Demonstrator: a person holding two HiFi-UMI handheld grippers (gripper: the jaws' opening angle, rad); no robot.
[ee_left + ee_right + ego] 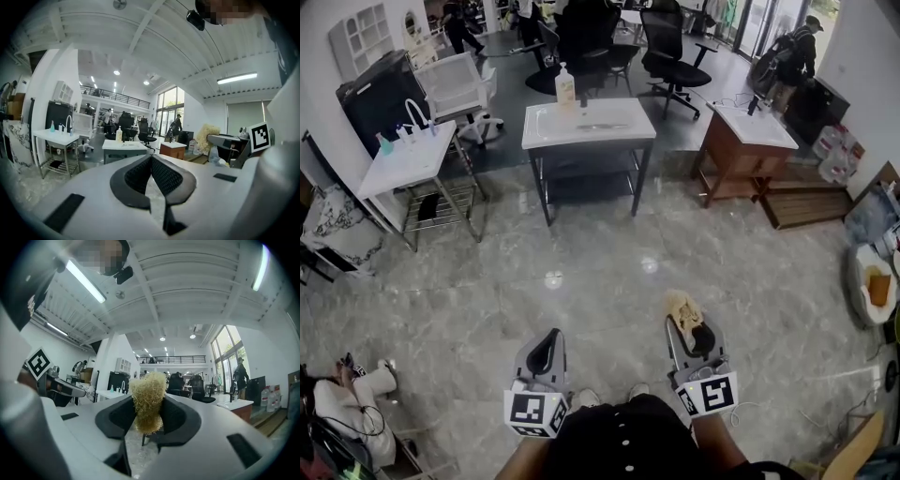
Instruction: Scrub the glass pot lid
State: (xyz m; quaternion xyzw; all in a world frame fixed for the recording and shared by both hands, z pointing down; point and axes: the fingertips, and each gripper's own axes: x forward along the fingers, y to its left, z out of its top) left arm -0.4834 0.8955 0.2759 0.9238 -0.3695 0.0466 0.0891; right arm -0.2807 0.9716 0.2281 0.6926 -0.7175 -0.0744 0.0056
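My right gripper point(690, 330) point(149, 420) is shut on a tan fibrous scrubber point(683, 309) point(148, 401), which sticks up from between its black pads. My left gripper point(547, 345) point(151, 161) is shut with nothing between its pads. Both are held level and side by side, low in the head view, over a grey marble floor. The scrubber point(206, 136) also shows at the right of the left gripper view. I cannot make out a glass pot lid in any view.
Straight ahead stands a white sink table point(589, 125) with a soap bottle point(565, 87). Another white sink stand point(405, 161) is at the left and a wooden sink cabinet point(748, 142) at the right. Office chairs and people are farther back.
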